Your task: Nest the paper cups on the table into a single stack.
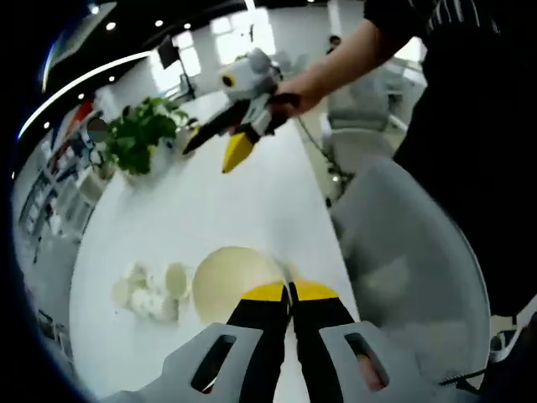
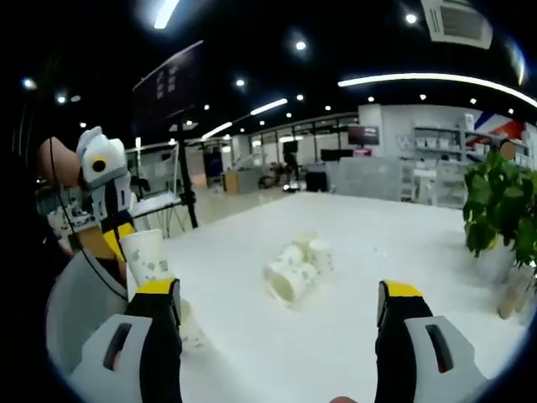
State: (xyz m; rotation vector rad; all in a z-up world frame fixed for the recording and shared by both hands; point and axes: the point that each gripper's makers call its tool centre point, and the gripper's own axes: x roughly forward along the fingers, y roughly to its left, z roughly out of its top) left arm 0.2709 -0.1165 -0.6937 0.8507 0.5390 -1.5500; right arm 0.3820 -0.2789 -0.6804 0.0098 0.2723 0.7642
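The left gripper (image 1: 291, 295) has its yellow-tipped jaws pressed together on the rim of a paper cup (image 1: 233, 281), whose open mouth faces the camera in the left gripper view. In the right gripper view that same cup (image 2: 146, 257) hangs upright from the left gripper (image 2: 117, 242), raised above the near edge of the white table (image 2: 352, 336). Whether it is one cup or a few already nested, I cannot tell.

The right gripper (image 2: 278, 300) holds its jaws wide apart with nothing between them. In the left gripper view it (image 1: 220, 149) hovers over the far part of the table (image 1: 243, 210), held by a hand (image 1: 295, 94).

The task seems to be in its early part. A loose pile of cups (image 2: 295, 269) lies on the table ahead of the right gripper's open jaws, some on their sides, one or two upright, touching one another. In the left gripper view this pile (image 1: 151, 290) sits just beside the held cup, to its left. Another cup (image 2: 191, 329) sits low by the right gripper's left jaw, partly hidden. So most cups are not yet stacked; they remain to be picked up and nested one by one.

A potted plant (image 2: 499, 210) stands at the table's far side, well apart from the cups.
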